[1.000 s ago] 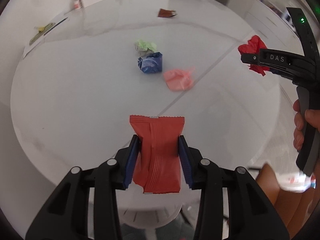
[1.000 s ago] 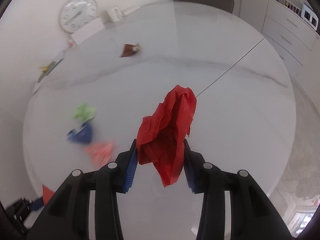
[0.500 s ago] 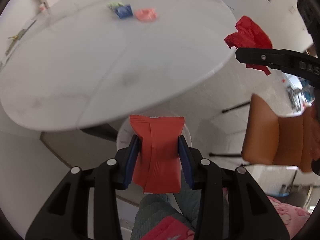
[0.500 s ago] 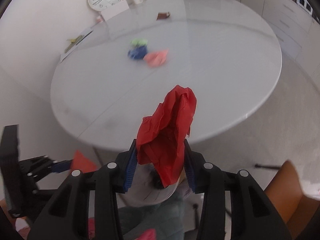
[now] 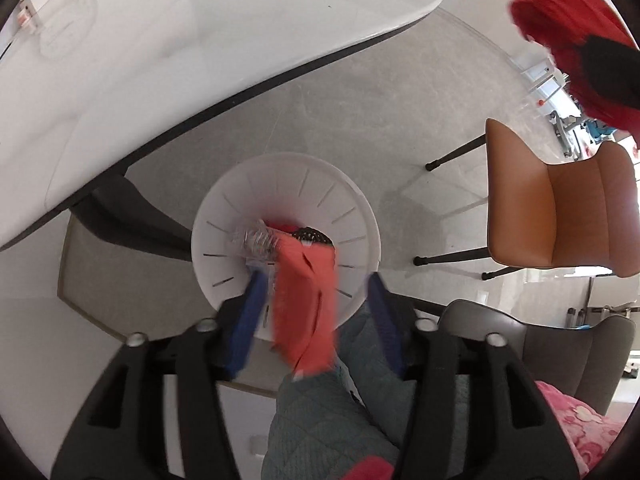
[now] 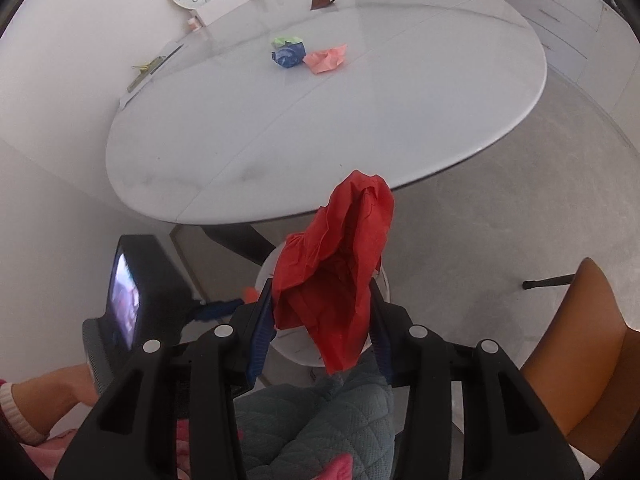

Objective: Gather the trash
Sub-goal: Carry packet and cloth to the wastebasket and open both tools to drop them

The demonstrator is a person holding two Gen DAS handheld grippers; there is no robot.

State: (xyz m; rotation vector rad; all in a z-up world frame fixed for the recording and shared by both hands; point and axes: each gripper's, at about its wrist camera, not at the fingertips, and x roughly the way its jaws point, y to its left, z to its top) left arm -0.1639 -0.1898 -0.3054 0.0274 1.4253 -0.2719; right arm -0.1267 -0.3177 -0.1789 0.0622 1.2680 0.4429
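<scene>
Between opening left gripper (image 5: 314, 316) pads, loose wrapper (image 5: 306, 304)

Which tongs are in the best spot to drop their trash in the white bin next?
The left tongs: they hang right over the white bin, jaws opening, orange wrapper already slipping free.

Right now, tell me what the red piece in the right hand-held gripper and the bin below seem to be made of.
Red crumpled sheet: looks like thin paper or tissue, matte, judging by its sharp creases and limp folds; a thin plastic film cannot be ruled out.
White bin: apparently smooth moulded plastic with a slight sheen, with narrow slots cut in its wall.
</scene>
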